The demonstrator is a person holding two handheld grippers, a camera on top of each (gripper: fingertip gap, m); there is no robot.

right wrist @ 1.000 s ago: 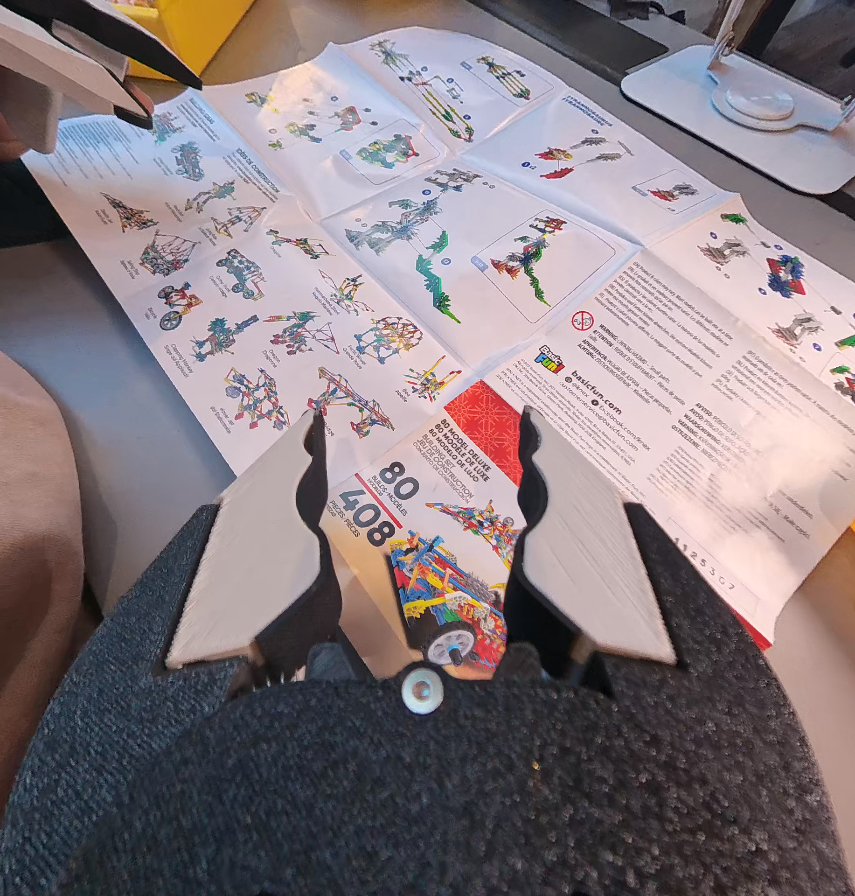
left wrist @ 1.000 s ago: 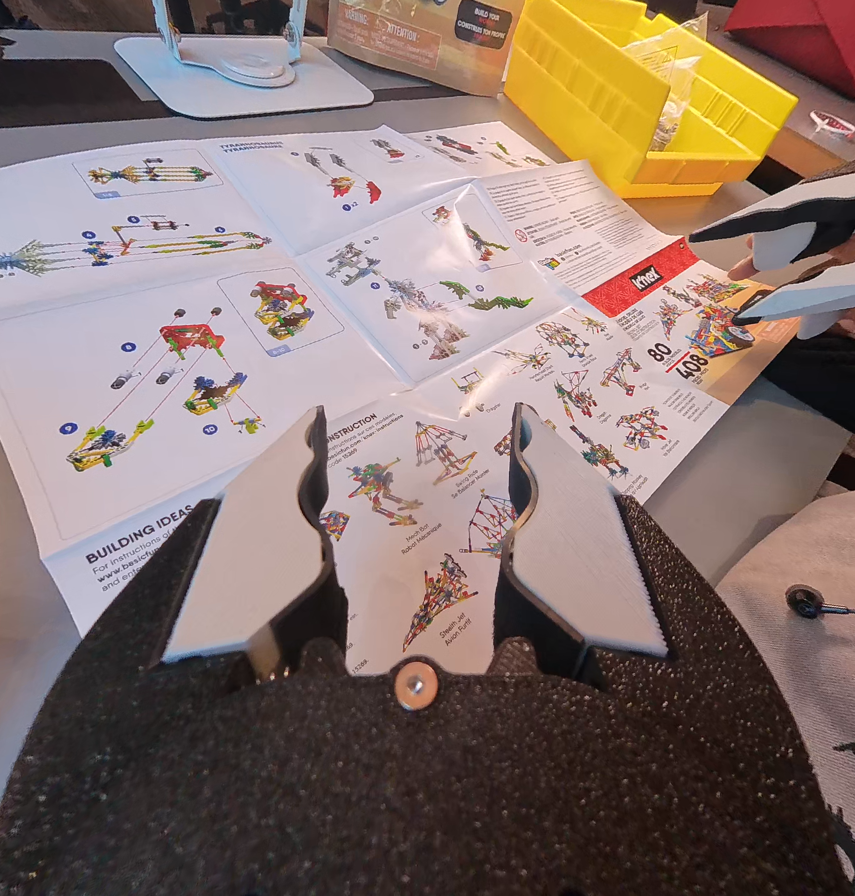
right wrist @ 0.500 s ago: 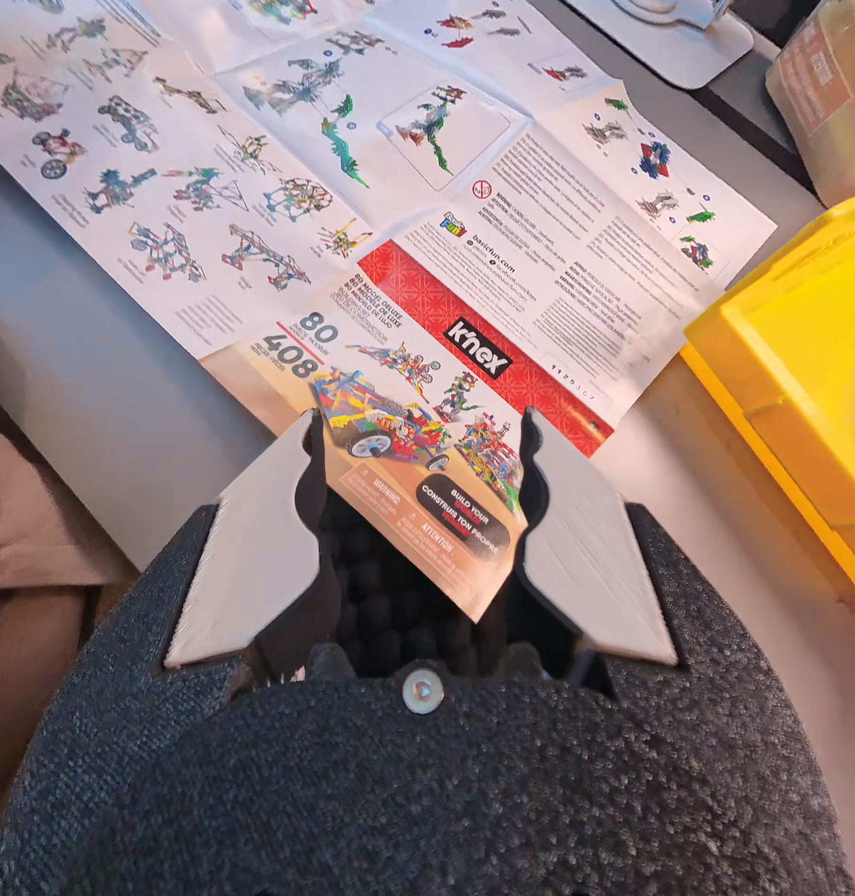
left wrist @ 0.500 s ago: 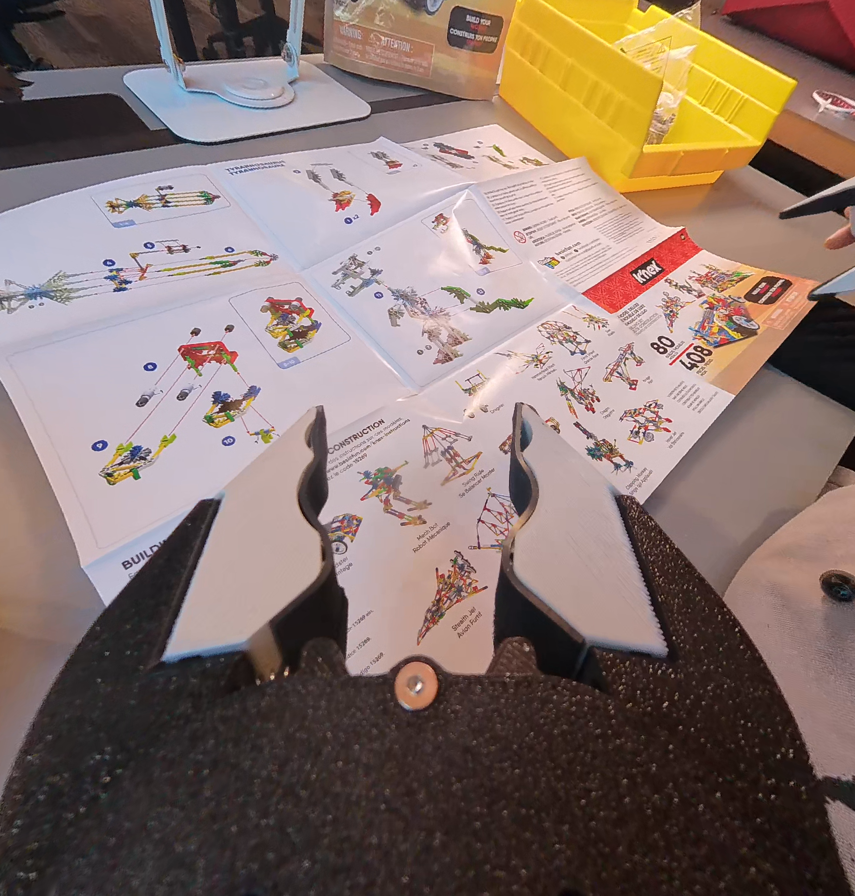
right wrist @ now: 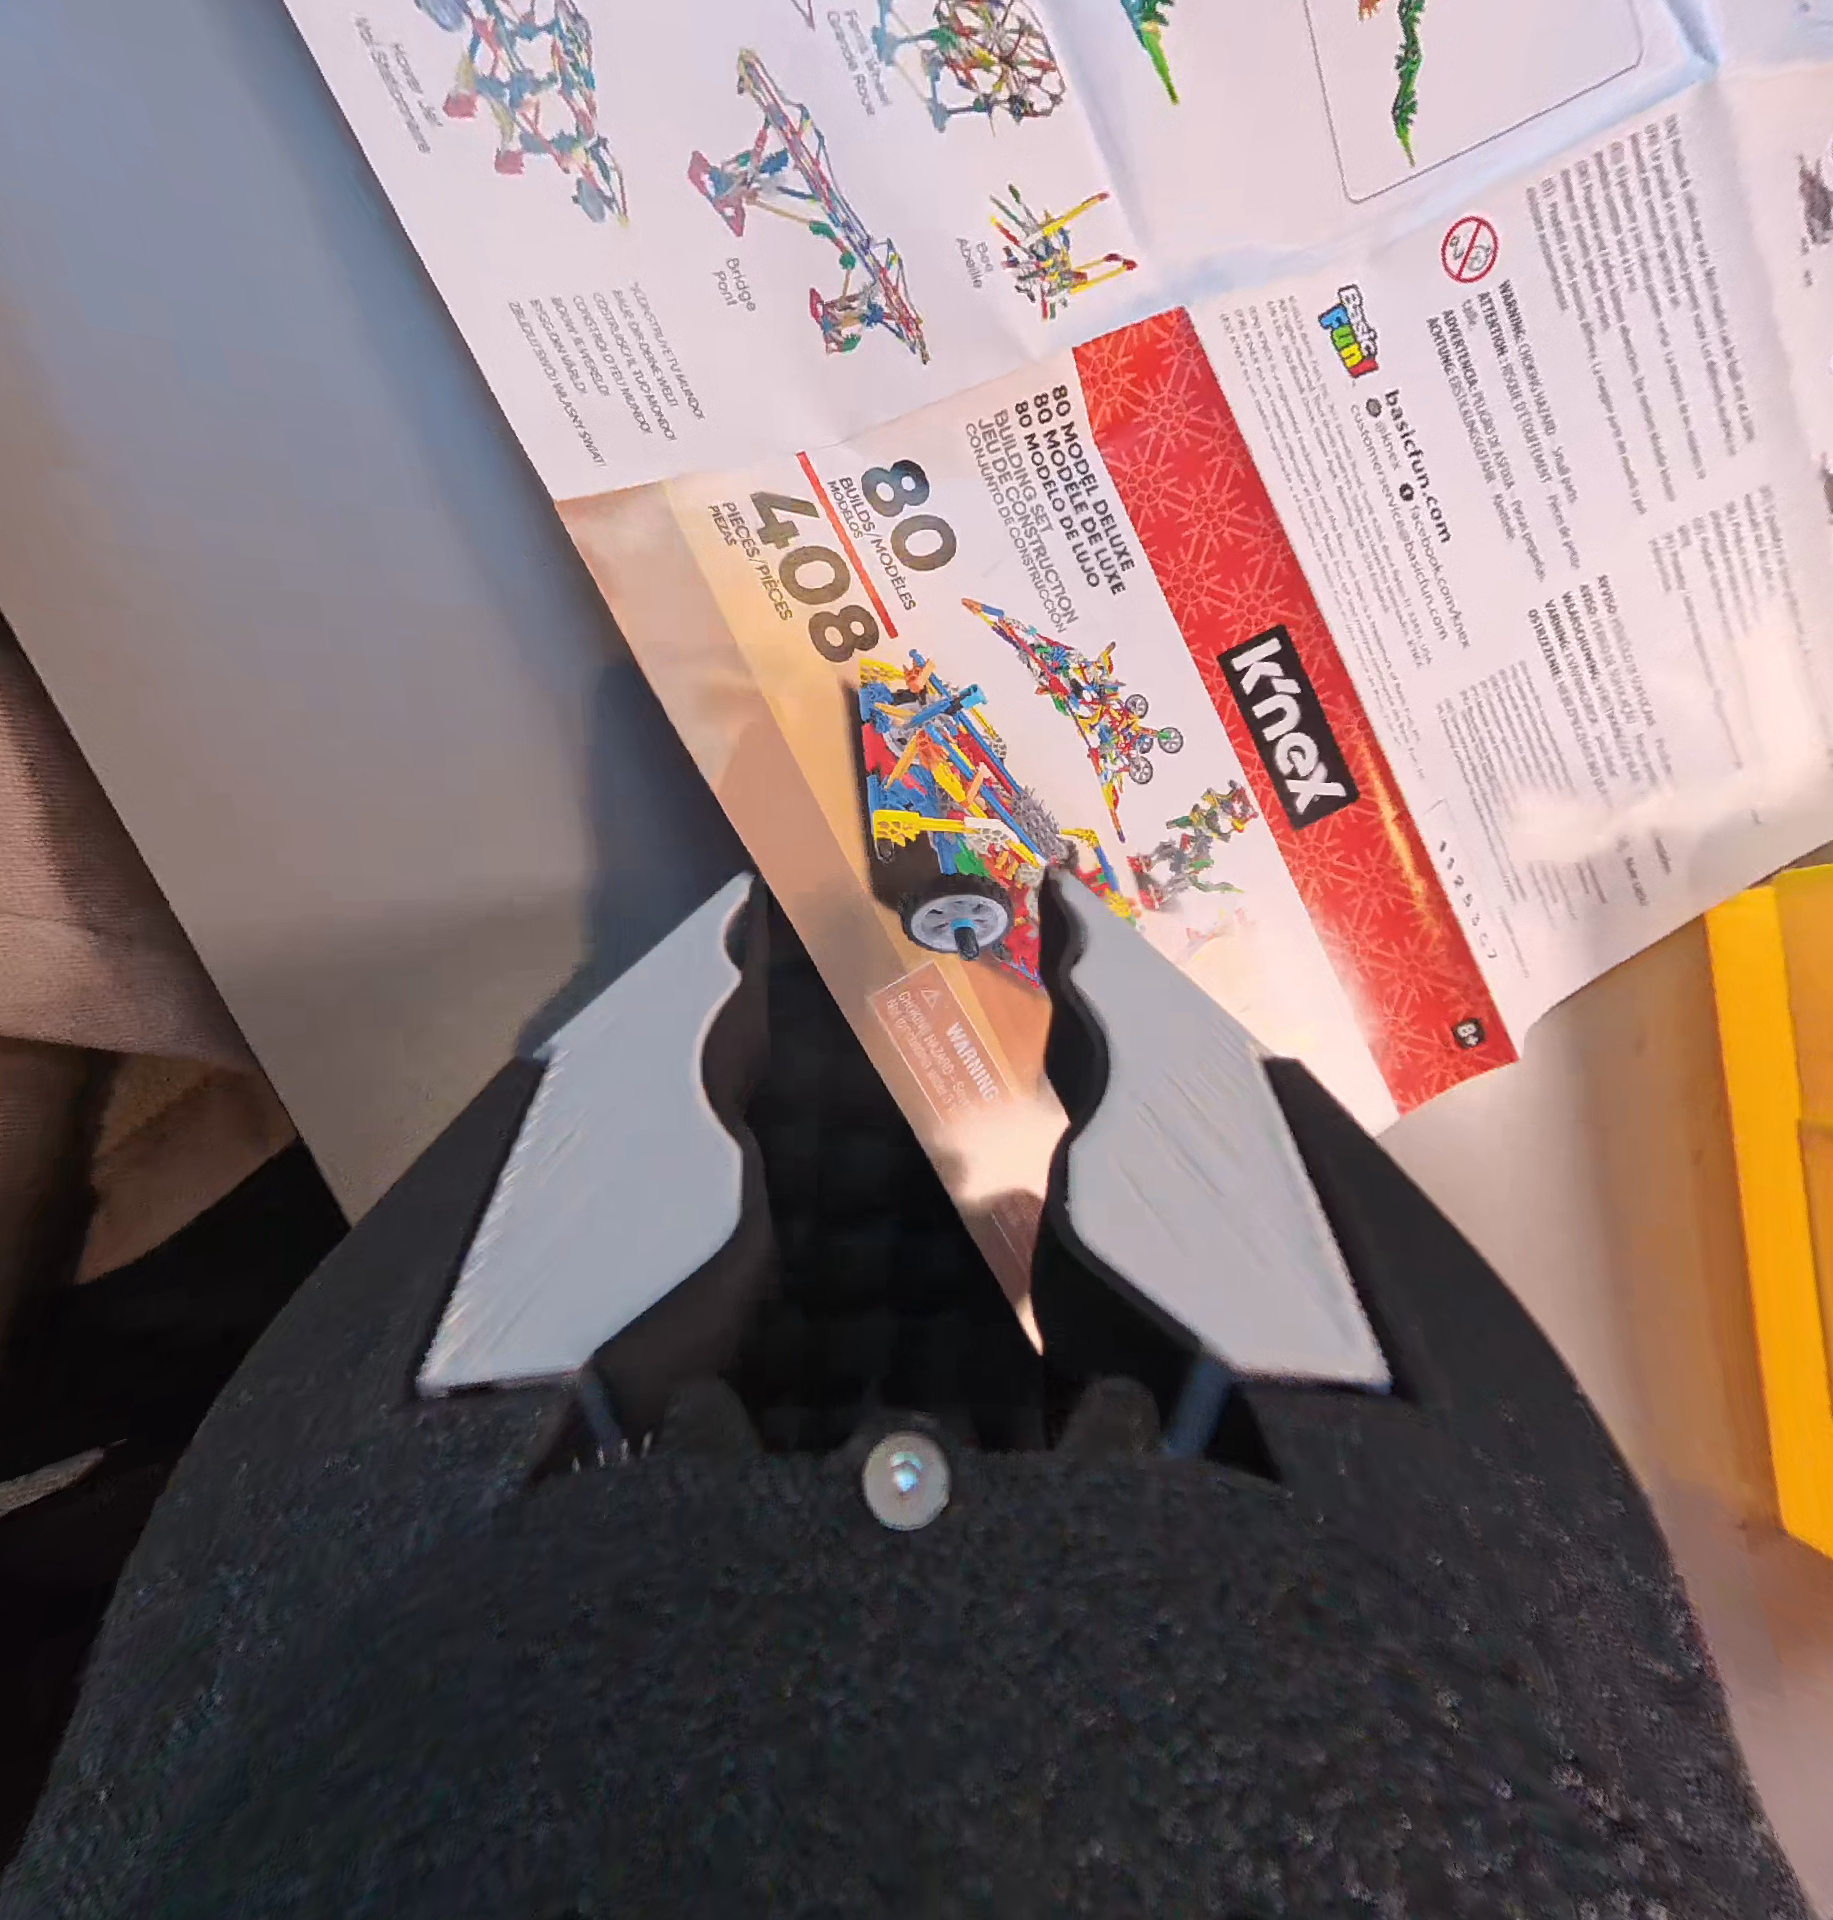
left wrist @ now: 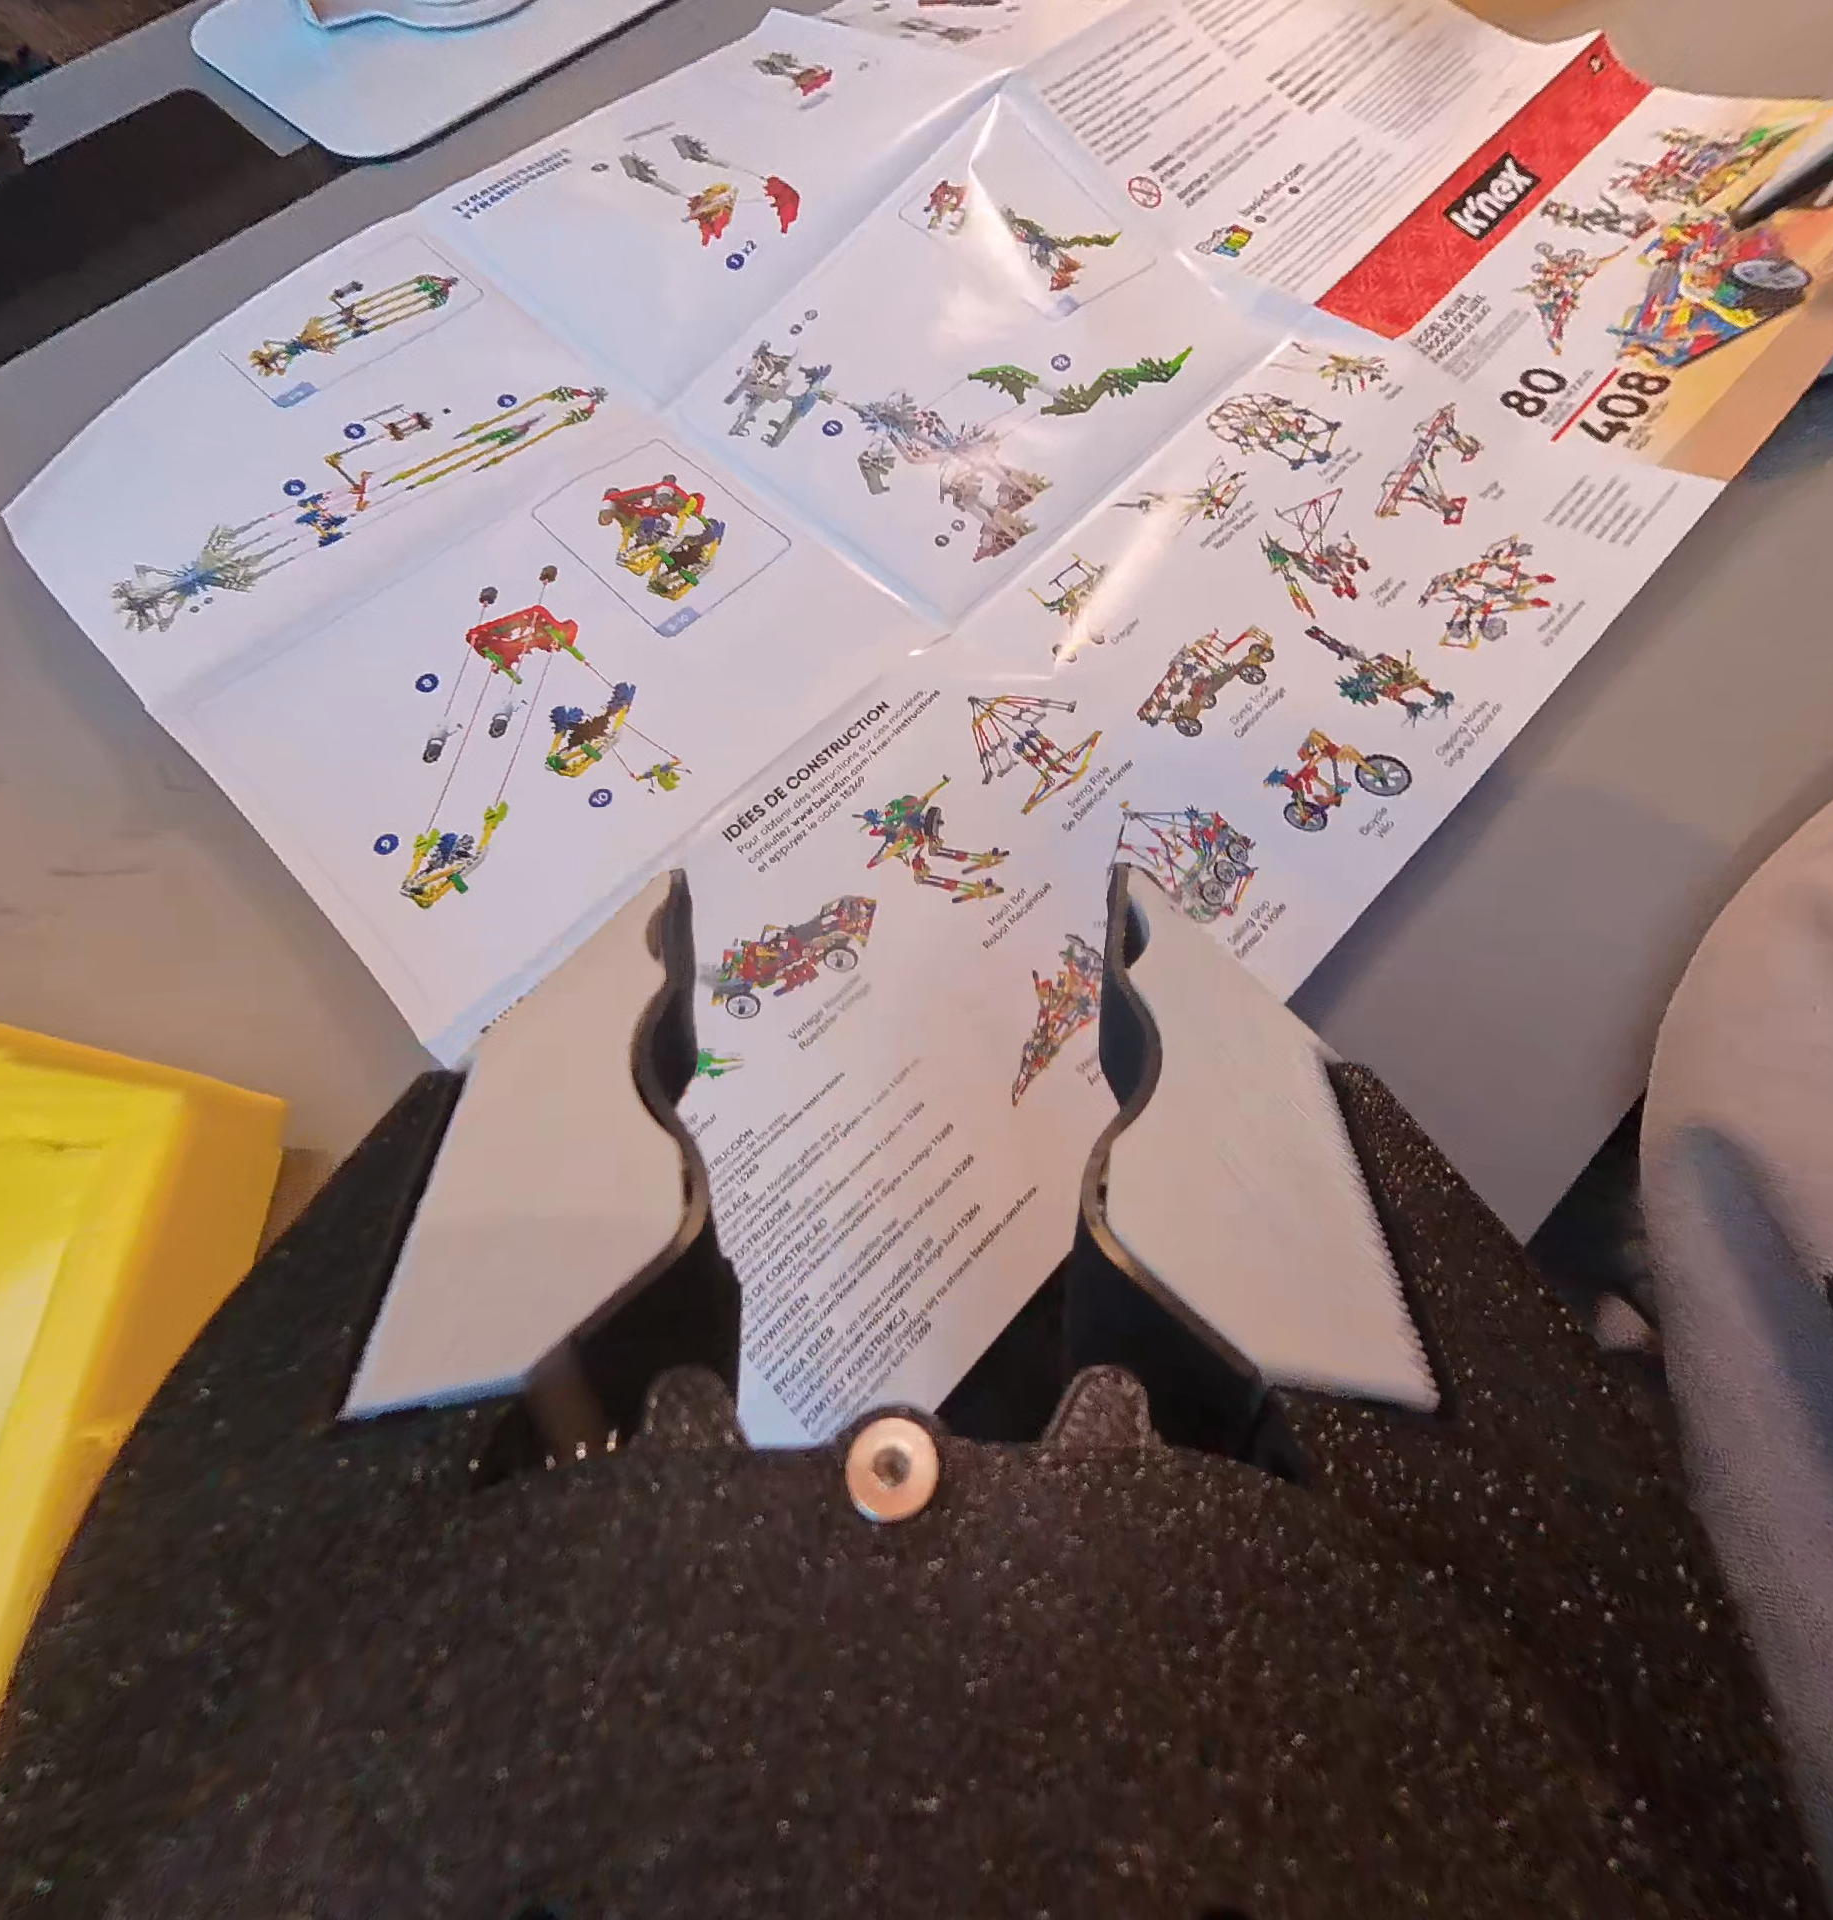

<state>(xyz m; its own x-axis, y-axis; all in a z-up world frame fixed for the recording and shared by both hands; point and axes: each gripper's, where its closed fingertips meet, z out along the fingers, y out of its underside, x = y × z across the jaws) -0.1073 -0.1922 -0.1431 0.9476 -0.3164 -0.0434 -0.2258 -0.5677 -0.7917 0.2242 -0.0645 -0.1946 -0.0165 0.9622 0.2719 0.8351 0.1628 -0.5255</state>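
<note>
Big unfolded instruction sheet [left wrist: 891,499] lies flat on the grey table [left wrist: 112,852] — one near corner sits between the left gripper [left wrist: 896,894], the other between the right gripper [right wrist: 896,894], both spread wide, gripping nothing. Yellow bin [right wrist: 1795,1195] just beside.

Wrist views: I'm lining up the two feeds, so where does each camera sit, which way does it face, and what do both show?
Left wrist view: behind the open left gripper, looking down across the large unfolded white instruction sheet on the grey table; a yellow plastic bin lies left.
Right wrist view: behind the open right gripper, over the sheet's colourful corner; another yellow bin lies right.
Shared: the sheet, with a corner between each gripper's fingers.
</note>
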